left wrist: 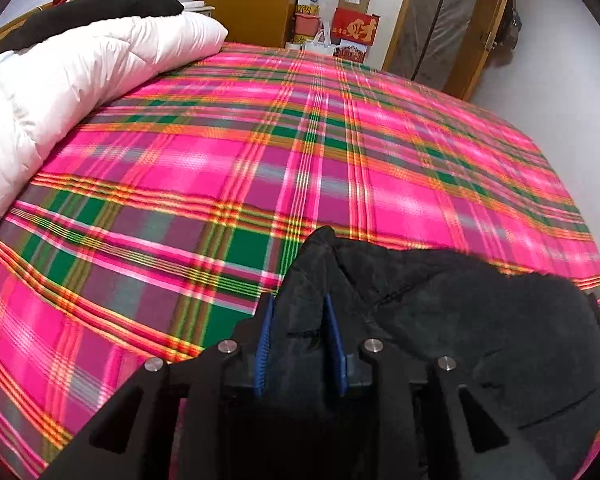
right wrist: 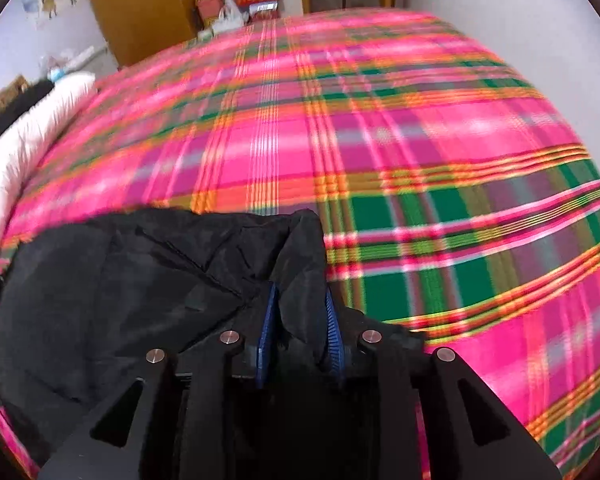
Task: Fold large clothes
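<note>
Now both sets of jaws stand slightly apart with folds of the black coat (left wrist: 440, 320) between them: left gripper (left wrist: 300, 312) on one corner, right gripper (right wrist: 300, 308) on another, over the plaid bed (left wrist: 220, 160).

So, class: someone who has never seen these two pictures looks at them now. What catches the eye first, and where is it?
First, the loud pink, green and orange plaid sheet, which covers the whole bed. Next, the black jacket bunched at the near edge, a fold of it between the blue pads of the left gripper and another in the right gripper. Then the white quilt heaped along the far left side.
</note>
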`<state>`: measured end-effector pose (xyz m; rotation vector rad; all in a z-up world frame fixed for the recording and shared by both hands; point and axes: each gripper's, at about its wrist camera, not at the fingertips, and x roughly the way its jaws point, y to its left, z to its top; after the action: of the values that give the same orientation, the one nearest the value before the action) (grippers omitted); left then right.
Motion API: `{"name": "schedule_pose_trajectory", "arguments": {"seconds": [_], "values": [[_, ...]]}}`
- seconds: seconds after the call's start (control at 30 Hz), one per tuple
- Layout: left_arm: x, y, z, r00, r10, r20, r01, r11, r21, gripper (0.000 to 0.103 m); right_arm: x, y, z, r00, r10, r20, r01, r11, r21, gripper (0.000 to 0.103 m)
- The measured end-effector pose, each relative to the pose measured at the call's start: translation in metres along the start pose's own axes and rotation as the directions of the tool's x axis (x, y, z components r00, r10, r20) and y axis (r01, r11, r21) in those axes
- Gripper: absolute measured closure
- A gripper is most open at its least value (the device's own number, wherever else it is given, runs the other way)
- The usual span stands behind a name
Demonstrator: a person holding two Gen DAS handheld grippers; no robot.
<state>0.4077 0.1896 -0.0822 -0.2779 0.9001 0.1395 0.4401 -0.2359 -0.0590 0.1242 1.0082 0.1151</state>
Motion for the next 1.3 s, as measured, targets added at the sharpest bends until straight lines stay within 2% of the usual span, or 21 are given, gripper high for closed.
{"name": "schedule_pose_trajectory", "arguments": {"seconds": [0.03,0.13,0.2,0.3,0.37,0.47,0.57,0.67,0.8,0.9,1.03,1.2,1.23,1.27,1.3], "values": [[-0.01,0.002,0.003,1.0,-0.008,0.012,0.008,1.0,-0.001,0.074,-0.012,-0.001,0.002,1.0,0.012,0.022,-0.012,1.0,0.011,0.077],[-0.039,0.007,0.01,0.997,0.002,0.075,-0.002,1.0,-0.002,0.074,-0.05,0.0,0.005,0.993,0.044,0.107,-0.047,0.999,0.027,0.065],[-0.06,0.01,0.011,0.992,-0.02,0.123,0.023,1.0,-0.019,0.074,-0.07,0.012,-0.001,0.984,0.081,0.157,-0.084,0.996,0.014,0.052],[-0.082,0.01,0.001,0.985,-0.084,0.153,0.093,0.994,-0.055,0.074,-0.079,0.04,-0.023,0.98,0.127,0.154,-0.12,0.991,-0.057,0.052],[-0.092,-0.007,-0.018,0.975,-0.155,0.158,0.158,0.987,-0.008,0.074,-0.073,0.059,-0.047,0.979,0.152,0.133,-0.136,0.983,-0.124,0.052],[-0.087,-0.052,-0.048,0.971,-0.214,0.107,0.197,0.969,0.147,0.074,-0.039,0.078,-0.07,0.992,0.113,0.055,-0.101,0.977,-0.189,0.052],[-0.057,-0.089,-0.071,0.974,-0.224,0.023,0.211,0.944,0.254,0.073,-0.011,0.074,-0.079,0.994,0.105,0.041,-0.096,0.979,-0.18,0.05],[-0.029,-0.09,-0.075,0.977,-0.215,0.012,0.207,0.953,0.22,0.073,-0.001,0.063,-0.078,0.989,0.142,0.029,-0.137,0.984,-0.116,0.049],[-0.027,-0.088,-0.069,0.975,-0.222,-0.012,0.219,0.953,0.208,0.073,-0.012,0.062,-0.08,0.991,0.132,0.034,-0.126,0.981,-0.147,0.049],[-0.046,-0.077,-0.065,0.981,-0.194,0.001,0.19,0.961,0.2,0.073,-0.034,0.05,-0.081,0.988,0.133,0.075,-0.124,0.985,-0.118,0.049],[-0.074,-0.048,-0.063,0.986,-0.144,0.079,0.127,0.973,0.19,0.073,-0.053,0.029,-0.086,0.987,0.107,0.118,-0.098,0.992,-0.085,0.048],[-0.074,0.012,-0.07,0.992,-0.076,0.098,0.074,0.997,0.026,0.073,-0.05,0.0,-0.094,0.992,0.061,0.114,-0.058,0.998,-0.021,0.047],[-0.068,0.024,-0.075,0.995,-0.06,0.08,0.061,0.998,-0.009,0.072,-0.044,-0.006,-0.097,0.994,0.047,0.099,-0.047,0.999,-0.005,0.045],[-0.059,0.034,-0.079,0.997,-0.052,0.06,0.054,0.998,-0.037,0.06,-0.034,-0.013,-0.101,0.997,0.036,0.069,-0.037,0.999,0.016,0.036],[-0.049,0.041,-0.083,0.998,-0.056,0.041,0.058,0.997,-0.056,0.055,-0.026,-0.021,-0.105,0.998,0.043,0.046,-0.045,0.998,0.041,0.027]]}}
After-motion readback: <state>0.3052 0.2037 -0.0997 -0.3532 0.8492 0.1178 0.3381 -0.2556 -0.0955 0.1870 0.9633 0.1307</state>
